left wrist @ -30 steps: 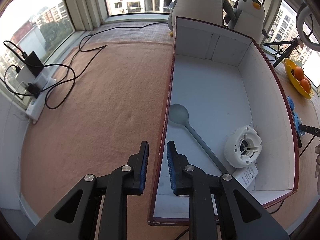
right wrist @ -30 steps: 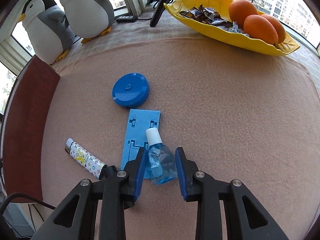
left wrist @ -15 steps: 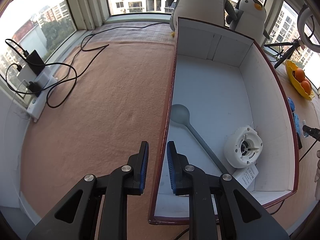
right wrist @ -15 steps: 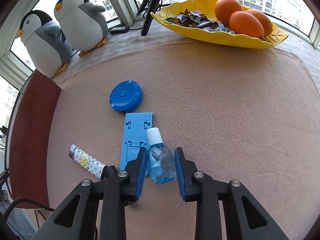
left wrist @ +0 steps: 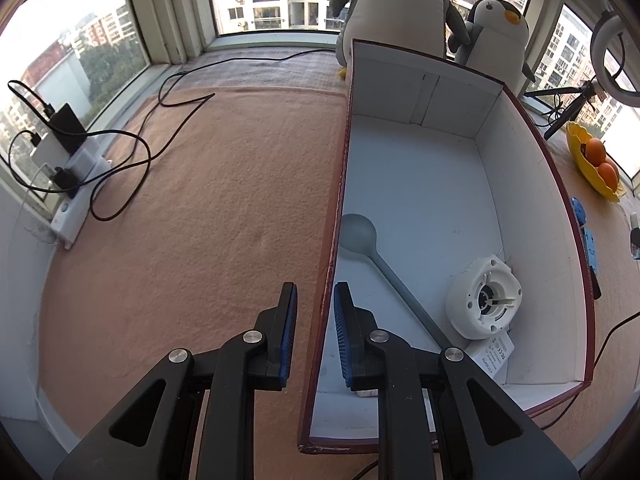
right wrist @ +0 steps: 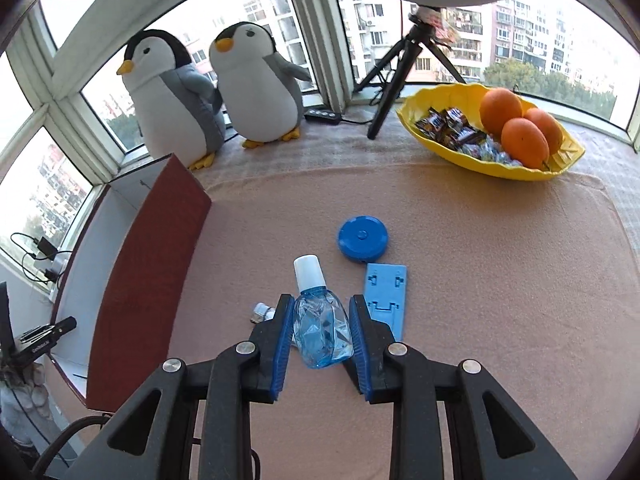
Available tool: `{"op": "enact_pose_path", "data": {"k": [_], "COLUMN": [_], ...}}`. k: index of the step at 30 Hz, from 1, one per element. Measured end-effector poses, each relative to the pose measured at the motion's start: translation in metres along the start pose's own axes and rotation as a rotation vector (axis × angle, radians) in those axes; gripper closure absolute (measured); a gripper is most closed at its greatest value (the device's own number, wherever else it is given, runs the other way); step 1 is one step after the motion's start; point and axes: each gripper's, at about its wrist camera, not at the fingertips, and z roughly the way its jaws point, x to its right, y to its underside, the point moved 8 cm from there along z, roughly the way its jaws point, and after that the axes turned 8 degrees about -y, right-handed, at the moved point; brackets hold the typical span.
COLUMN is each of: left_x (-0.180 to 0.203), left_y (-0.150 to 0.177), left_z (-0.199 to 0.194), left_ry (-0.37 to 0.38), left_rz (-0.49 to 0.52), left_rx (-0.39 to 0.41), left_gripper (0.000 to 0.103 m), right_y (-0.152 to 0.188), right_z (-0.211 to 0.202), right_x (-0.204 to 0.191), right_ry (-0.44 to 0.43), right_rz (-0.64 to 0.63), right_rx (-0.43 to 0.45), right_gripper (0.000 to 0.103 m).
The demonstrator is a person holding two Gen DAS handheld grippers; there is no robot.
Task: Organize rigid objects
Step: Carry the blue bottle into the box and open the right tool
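Left hand-held gripper (left wrist: 314, 334) straddles the near part of the left wall of the open box (left wrist: 532, 184), one blue pad outside and one inside, with a small gap showing on each side of the wall; whether the pads press on it I cannot tell. Inside the box a grey spoon (left wrist: 376, 252) lies with its bowl against that left wall, and a white round part (left wrist: 484, 298) sits near the right wall at the near end. Cables (left wrist: 132, 156) trail over the bench (left wrist: 200, 240) by its left edge.

Right hand-held gripper (right wrist: 320, 332) is clamped on the blue bottle (right wrist: 320, 328), white cap pointing away, held clear above the bench. Below it, just left, a small lighter end (right wrist: 262, 312) peeks out; just right lies a blue flat piece (right wrist: 386, 298), with a blue round case (right wrist: 363, 238) beyond it. The box's red wall (right wrist: 148, 280) stands to the left, two penguin toys (right wrist: 216, 88) at the far edge, and a yellow bowl (right wrist: 568, 156) of oranges at the far right corner.
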Motion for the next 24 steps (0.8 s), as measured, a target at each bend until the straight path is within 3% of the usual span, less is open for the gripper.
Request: {"op": "enact_pose_path", "data": {"k": [13,24], "left_x": [0.002,0.001], "left_y": [-0.001,-0.001], "left_z": [0.001,0.0], "left_ry": [0.021,0.047], "left_rz": [0.012,0.011], "left_rx": [0.018,0.034], "left_gripper": [0.097,0.098], "right_y": [-0.01,0.01], "right_z": [-0.015,0.009], "right_x": [-0.141,-0.217], "right_ry": [-0.106,-0.149], "right_rz": [-0.251,-0.373], "right_rx": [0.036,-0.01], "right_gripper": [0.078,0.078]}}
